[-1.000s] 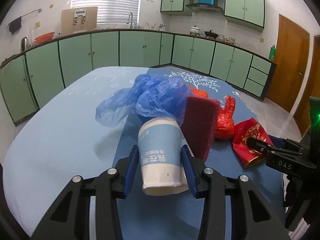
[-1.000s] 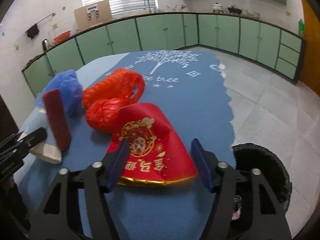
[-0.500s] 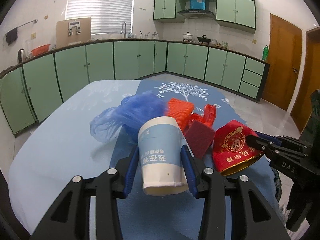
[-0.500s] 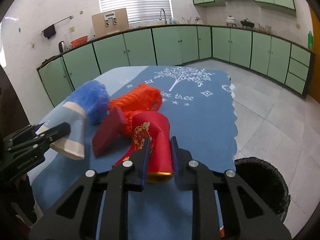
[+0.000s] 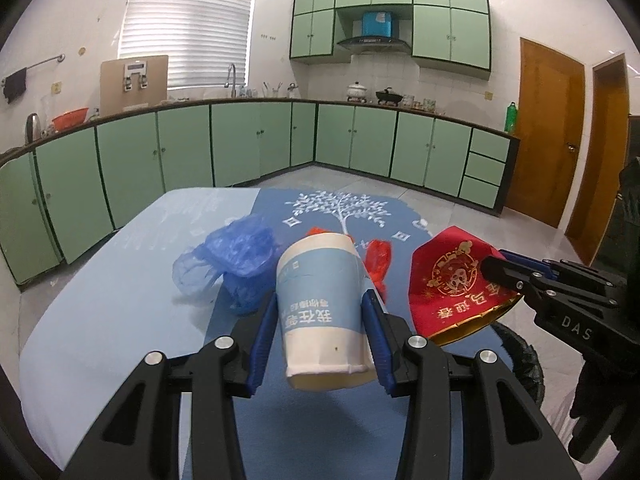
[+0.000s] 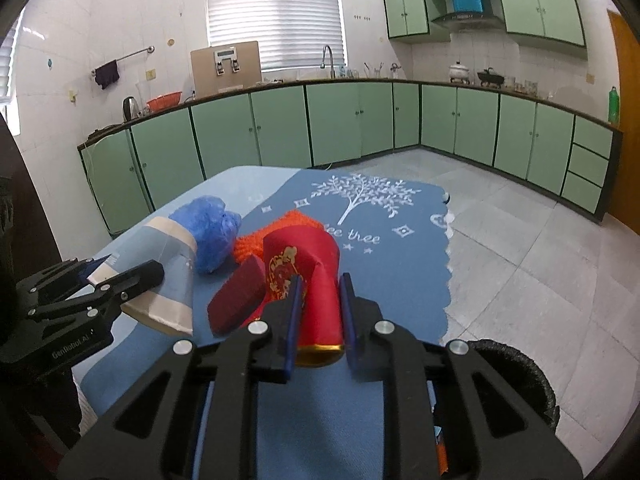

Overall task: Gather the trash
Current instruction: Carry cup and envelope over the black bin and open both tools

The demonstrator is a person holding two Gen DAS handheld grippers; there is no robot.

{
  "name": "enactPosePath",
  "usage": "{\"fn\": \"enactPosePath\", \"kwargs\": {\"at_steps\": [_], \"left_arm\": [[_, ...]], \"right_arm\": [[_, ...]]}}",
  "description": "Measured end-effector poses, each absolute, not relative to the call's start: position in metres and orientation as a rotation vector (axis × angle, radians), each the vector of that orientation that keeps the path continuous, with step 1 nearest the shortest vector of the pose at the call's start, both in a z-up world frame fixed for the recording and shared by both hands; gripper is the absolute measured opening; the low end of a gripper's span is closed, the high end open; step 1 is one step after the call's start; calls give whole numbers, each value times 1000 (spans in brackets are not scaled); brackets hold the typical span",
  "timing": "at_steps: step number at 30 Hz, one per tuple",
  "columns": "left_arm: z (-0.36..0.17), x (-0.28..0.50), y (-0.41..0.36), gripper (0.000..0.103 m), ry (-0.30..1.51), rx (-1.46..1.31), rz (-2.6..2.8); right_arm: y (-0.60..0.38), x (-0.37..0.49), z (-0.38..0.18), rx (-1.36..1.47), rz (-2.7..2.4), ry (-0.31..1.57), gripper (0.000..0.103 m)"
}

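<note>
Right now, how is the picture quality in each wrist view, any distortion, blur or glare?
Left wrist view: strong fisheye bending of the counter line, dark vignette corners, paper cup sharp, no motion blur. Right wrist view: same curvature, window blinds bright and slightly blown out, red packet in focus.

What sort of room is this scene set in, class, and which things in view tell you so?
Most likely a home kitchen: green cabinets run along the walls under a long counter, a range hood hangs between the wall cupboards, and a sink tap stands beneath the blinded window.
</note>
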State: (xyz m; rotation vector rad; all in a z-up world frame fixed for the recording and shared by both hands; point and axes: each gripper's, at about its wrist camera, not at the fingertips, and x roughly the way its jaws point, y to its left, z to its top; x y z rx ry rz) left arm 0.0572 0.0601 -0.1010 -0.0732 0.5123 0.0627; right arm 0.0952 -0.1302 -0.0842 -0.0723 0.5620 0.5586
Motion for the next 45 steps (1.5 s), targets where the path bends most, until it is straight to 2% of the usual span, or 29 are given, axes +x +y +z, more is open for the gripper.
{"fn": "enactPosePath", "kwargs": {"at_steps": [13,24,33,45], "left_arm": [[-77,60,33,43,456,-47,-8],[-66,82,-23,43,428,-22,-136],[-72,114,-90,43,439,4,-271],[-92,152,-152,43,484,26,-363]], "right_arm": [[-168,82,-52,-50,485,480,17],[-230,75,-40,-34,346,444,17],[-295,78,-50,-19,205,449,17],[-351,97,-94,22,110,517,17]]}}
